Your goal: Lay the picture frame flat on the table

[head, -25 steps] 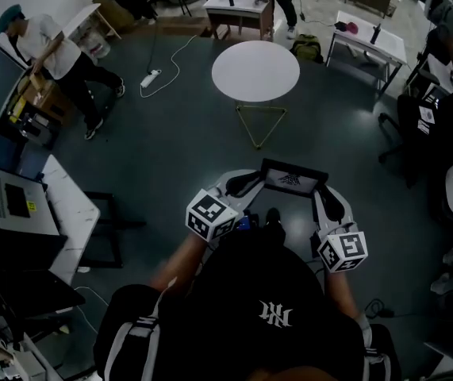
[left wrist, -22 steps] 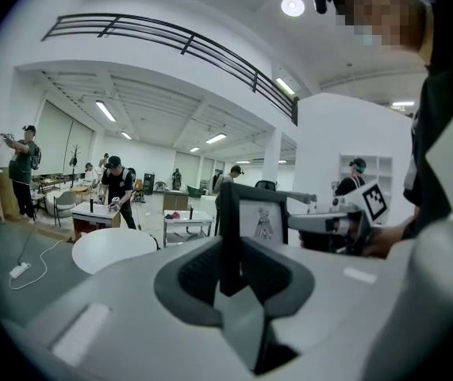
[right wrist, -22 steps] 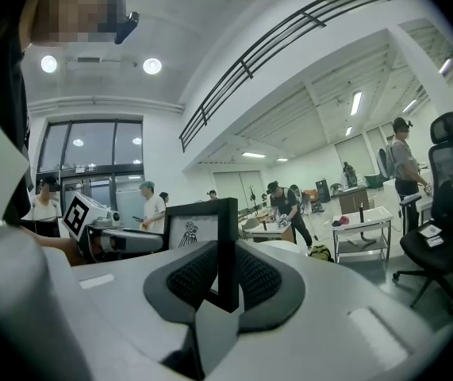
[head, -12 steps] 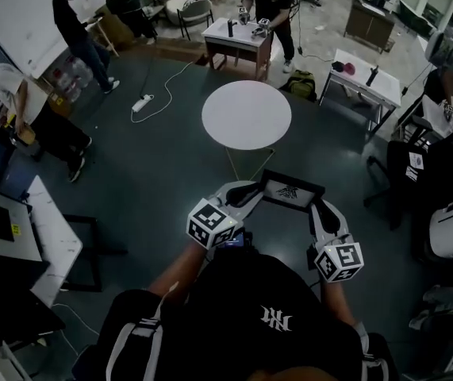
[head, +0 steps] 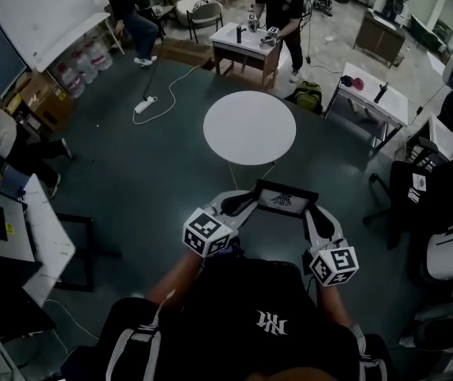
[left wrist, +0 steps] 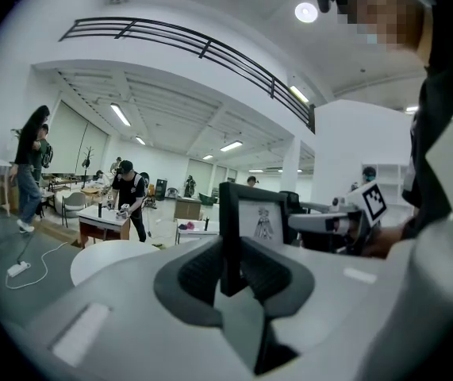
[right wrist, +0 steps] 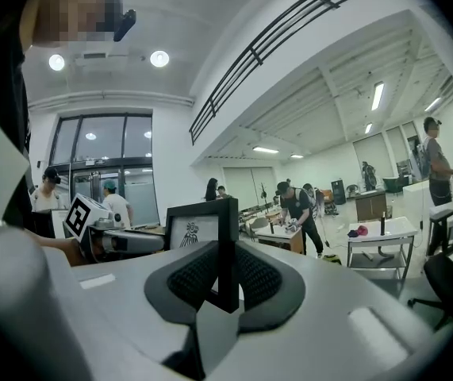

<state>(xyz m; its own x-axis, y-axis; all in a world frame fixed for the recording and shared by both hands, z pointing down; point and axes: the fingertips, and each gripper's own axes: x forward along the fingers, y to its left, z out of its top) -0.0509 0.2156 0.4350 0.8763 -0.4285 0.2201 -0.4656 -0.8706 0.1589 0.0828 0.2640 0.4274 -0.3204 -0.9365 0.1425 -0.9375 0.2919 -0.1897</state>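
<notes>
I hold a black picture frame point(head: 287, 199) with a white print in the air at chest height, above the dark floor. My left gripper point(head: 244, 201) is shut on its left edge and my right gripper point(head: 315, 211) is shut on its right edge. In the left gripper view the frame point(left wrist: 251, 222) stands upright and edge-on between the pads, with the left gripper point(left wrist: 230, 272) clamped on it. The right gripper view shows the same frame point(right wrist: 201, 230) pinched by the right gripper point(right wrist: 228, 280). A round white table point(head: 249, 128) stands just ahead of the frame.
A white power strip point(head: 144, 104) with its cable lies on the floor to the left of the table. A person works at a wooden-legged table point(head: 242, 40) farther back. A white desk point(head: 373, 91) and office chairs point(head: 436, 189) stand to the right, a desk point(head: 20, 232) to the left.
The round white table has come closer to the held frame in the head view. Both grippers keep the same hold on the frame. People in the background have shifted.
</notes>
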